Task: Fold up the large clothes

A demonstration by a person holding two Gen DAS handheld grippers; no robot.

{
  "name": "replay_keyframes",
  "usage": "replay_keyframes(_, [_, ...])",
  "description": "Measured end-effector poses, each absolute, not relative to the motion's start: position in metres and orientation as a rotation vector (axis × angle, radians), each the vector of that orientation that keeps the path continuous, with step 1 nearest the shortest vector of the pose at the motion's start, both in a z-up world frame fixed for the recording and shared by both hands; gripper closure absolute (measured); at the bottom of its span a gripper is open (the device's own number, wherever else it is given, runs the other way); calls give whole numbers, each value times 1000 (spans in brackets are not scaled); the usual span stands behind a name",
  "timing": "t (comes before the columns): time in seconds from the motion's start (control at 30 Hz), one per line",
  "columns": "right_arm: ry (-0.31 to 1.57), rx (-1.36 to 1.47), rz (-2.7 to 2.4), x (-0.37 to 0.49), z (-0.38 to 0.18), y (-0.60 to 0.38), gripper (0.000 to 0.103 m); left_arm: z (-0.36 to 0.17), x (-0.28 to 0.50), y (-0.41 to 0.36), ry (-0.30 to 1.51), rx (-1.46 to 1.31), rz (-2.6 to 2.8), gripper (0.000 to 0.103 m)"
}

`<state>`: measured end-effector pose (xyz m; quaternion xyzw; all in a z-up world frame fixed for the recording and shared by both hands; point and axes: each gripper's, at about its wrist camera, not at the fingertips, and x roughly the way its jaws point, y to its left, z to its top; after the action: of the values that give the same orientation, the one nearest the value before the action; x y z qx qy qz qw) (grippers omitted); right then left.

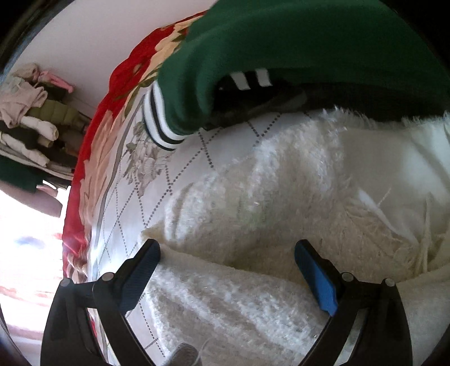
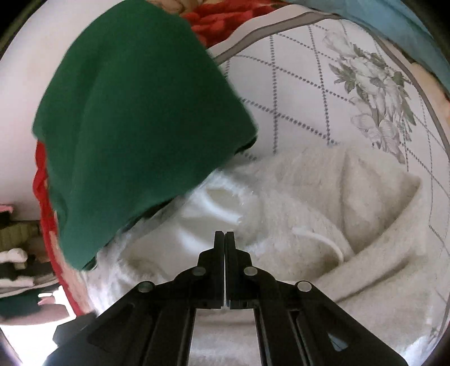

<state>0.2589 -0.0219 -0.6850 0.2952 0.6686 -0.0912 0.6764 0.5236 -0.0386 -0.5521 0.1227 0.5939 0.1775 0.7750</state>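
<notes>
Left gripper (image 1: pixel 226 257) wide; right gripper (image 2: pixel 225 236) closed, empty

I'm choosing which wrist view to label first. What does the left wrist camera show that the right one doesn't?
Left only: the open left gripper over the fleece, and the green garment's striped cuff. Right only: the shut right gripper, a white drawstring and blue fabric at the top. Both: the white fleece garment, green garment, and patterned bedspread.

One fluffy white garment (image 1: pixel 253 197), one green garment (image 1: pixel 281 42) and one patterned bedsheet (image 2: pixel 309 93) are visible.
</notes>
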Motion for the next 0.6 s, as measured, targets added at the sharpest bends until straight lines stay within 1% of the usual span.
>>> replay_keyframes(0.07, [1682,690,-102,262,-712,-20,101,-541,523,-31,1267,231,401,5])
replay_keyframes(0.1, [1693,720,-61,256,-710,-22,101,-535,522,-25,1250,220,417,5])
replay_keyframes(0.13, [1679,725,-18,251,-704,-22,97,-528,521,-21,1231,210,433,5])
replay_keyframes(0.17, [1656,688,37,245,-690,-18,92,-523,519,-17,1216,199,451,3])
replay_keyframes(0.2, [1641,673,69,240,-684,-17,79,-519,518,-13,1203,190,468,0])
replay_keyframes(0.23, [1625,673,122,237,-677,-12,72,-518,518,-10,1196,184,477,0])
replay_keyframes(0.33, [1647,709,286,235,-687,4,71,-527,519,2,1223,168,498,0])
replay_keyframes(0.4, [1716,625,318,239,-707,17,71,-538,520,7,1263,163,499,0])
replay_keyframes(0.5, [1804,523,388,240,-734,43,71,-544,518,7,1270,169,497,0])
replay_keyframes(0.6, [1827,448,393,239,-742,55,71,-546,516,5,1265,182,492,0])
